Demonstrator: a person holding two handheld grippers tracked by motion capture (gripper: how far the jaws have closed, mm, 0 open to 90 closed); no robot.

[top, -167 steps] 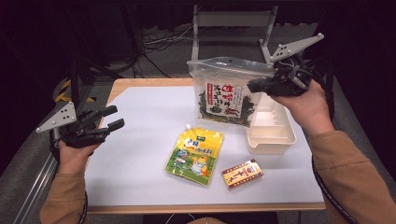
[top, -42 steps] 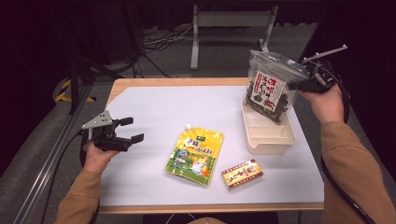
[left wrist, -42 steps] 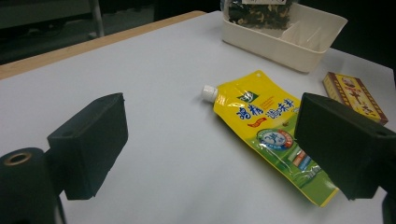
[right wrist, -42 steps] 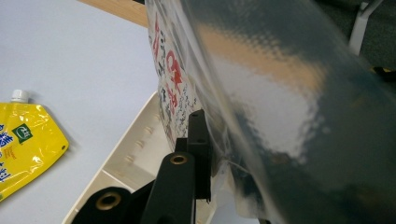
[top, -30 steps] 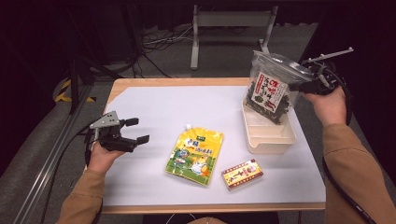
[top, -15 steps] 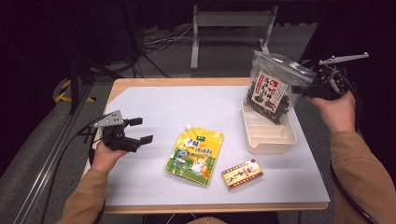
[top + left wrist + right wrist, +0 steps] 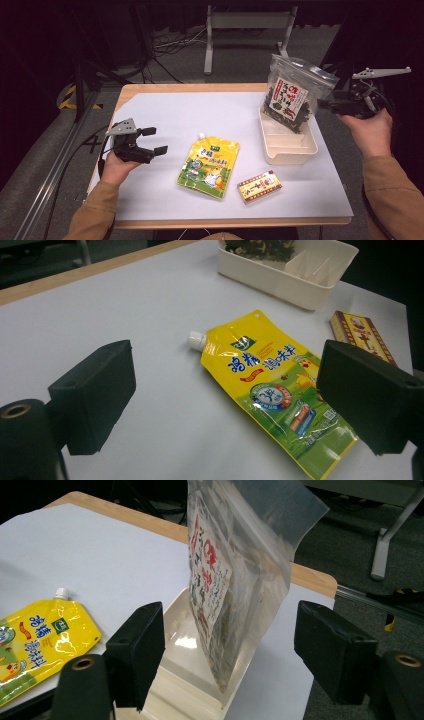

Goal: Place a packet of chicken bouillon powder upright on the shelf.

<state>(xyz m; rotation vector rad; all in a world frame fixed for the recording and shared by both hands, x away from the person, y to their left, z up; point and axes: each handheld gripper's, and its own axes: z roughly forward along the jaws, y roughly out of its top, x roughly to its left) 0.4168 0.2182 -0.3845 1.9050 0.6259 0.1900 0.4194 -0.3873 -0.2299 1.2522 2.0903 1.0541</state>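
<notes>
A clear bag of dark dried seaweed (image 7: pixel 289 97) with a red and white label stands upright in a white tray (image 7: pixel 292 147) at the table's right. My right gripper (image 7: pixel 324 105) is level, just right of the bag. Its jaws have just been opening and stand open. In the right gripper view the bag (image 7: pixel 225 570) rises in the gap ahead of my right gripper (image 7: pixel 235 645), and neither pad touches it. My left gripper (image 7: pixel 152 141) hovers open at the table's left. It faces a yellow spouted pouch (image 7: pixel 270 385) lying flat.
A small red and gold box (image 7: pixel 259 186) lies near the front edge, right of the yellow pouch (image 7: pixel 210 162). The white sheet (image 7: pixel 190 110) covers the tabletop. Dark floor, cables and a metal stand (image 7: pixel 245 20) lie beyond the far edge.
My right gripper has let go of the seaweed bag and drawn back to the right. The bag stays standing in the tray. The left hand has barely shifted.
</notes>
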